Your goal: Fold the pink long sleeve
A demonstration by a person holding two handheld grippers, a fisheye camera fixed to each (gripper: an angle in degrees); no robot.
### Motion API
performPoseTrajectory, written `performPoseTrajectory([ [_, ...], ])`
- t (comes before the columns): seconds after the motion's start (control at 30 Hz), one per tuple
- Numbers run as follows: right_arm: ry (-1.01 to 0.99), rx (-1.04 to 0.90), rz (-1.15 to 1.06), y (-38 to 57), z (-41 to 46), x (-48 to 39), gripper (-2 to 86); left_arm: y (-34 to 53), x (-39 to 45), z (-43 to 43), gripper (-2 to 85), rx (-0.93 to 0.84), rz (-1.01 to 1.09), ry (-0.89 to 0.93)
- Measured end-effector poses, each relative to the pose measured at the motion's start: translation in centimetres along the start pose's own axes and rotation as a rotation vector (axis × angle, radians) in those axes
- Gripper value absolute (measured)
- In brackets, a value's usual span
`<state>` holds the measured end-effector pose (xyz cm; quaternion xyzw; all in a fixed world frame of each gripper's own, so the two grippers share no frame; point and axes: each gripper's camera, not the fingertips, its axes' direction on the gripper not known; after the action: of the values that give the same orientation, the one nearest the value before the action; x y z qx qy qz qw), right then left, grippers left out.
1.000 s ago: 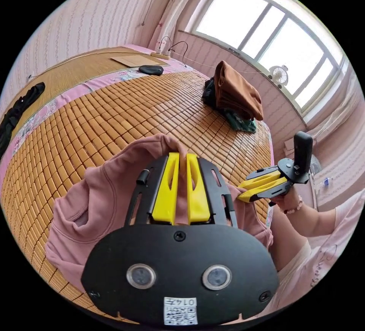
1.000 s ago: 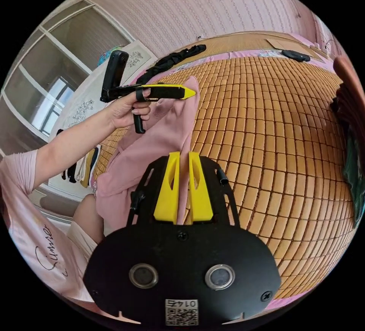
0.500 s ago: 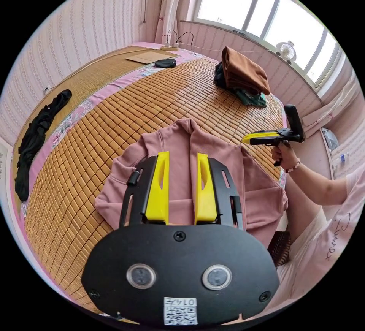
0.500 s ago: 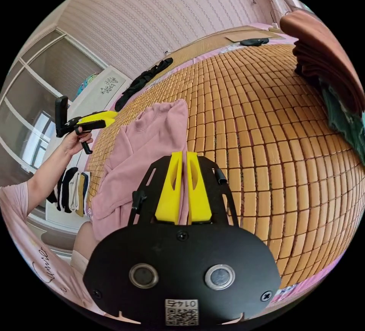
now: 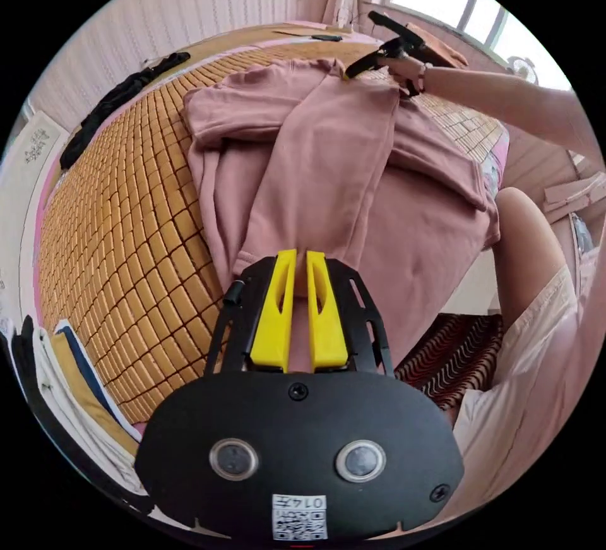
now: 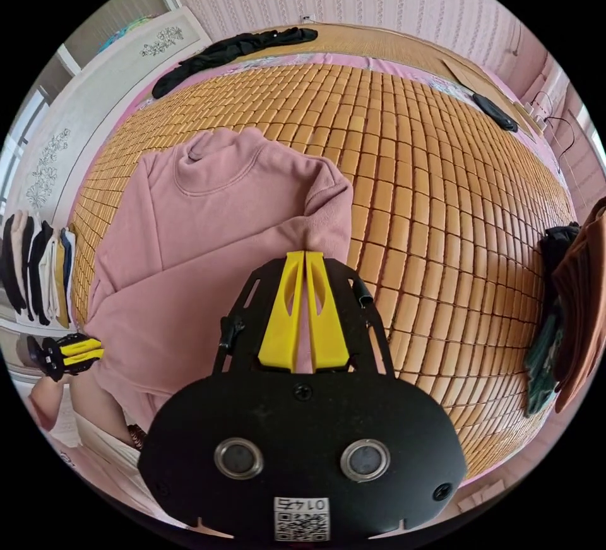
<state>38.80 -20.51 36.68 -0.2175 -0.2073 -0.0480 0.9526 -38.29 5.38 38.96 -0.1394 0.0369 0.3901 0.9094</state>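
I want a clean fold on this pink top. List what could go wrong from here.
1. The pink top overhangs the mat's near edge by the person's leg; it may slide off.
2. The right gripper pinches a bunched shoulder; pulling could crease it.
3. The sleeve in the left gripper lies askew and may fold crooked.
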Motion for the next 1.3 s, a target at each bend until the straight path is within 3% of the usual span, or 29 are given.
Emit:
performPoseTrajectory([
  [0.07, -0.055, 0.007, 0.006, -0.5, -1.2, 0.6, -0.2, 0.0, -1.4, -0.3, 3.7, -0.031, -0.062, 0.060],
  [0.2, -0.069, 0.108, 0.001, -0.4, -3.4, 1.6, 1.1, -0.9, -5.5, -3.9, 5.1, 0.225, -0.164, 0.078],
  [0.37, -0.103, 0.043, 0.072, -2.1, -2.6, 3.7, 13.9, -5.6, -12.9, -3.5, 10.4, 0.367, -0.288, -0.012],
  [0.5, -0.127, 0.010, 0.125, -2.9, -1.3, 4.9, 15.1, -11.8, -17.9, -0.8, 13.6, 0.327, -0.332, 0.071],
  [0.77, -0.113, -0.008, 0.070, -3.8, -1.0, 6.0, 13.6, -16.5, -22.7, 7.2, 8.5, 0.086, -0.378, 0.198],
  [1.03, -0.067, -0.020, -0.027, -3.2, -0.8, 6.1, 9.8, -16.3, -23.2, 6.3, 4.0, 0.066, -0.333, 0.199],
  [1.07, -0.156, 0.006, -0.069, -2.9, -1.2, 6.2, 7.7, -16.3, -23.1, 5.8, 4.0, 0.072, -0.323, 0.202],
  [1.3, -0.170, -0.048, -0.015, -2.9, -0.2, 6.6, 4.0, -14.5, -22.9, 4.4, 3.5, 0.110, -0.310, 0.199],
])
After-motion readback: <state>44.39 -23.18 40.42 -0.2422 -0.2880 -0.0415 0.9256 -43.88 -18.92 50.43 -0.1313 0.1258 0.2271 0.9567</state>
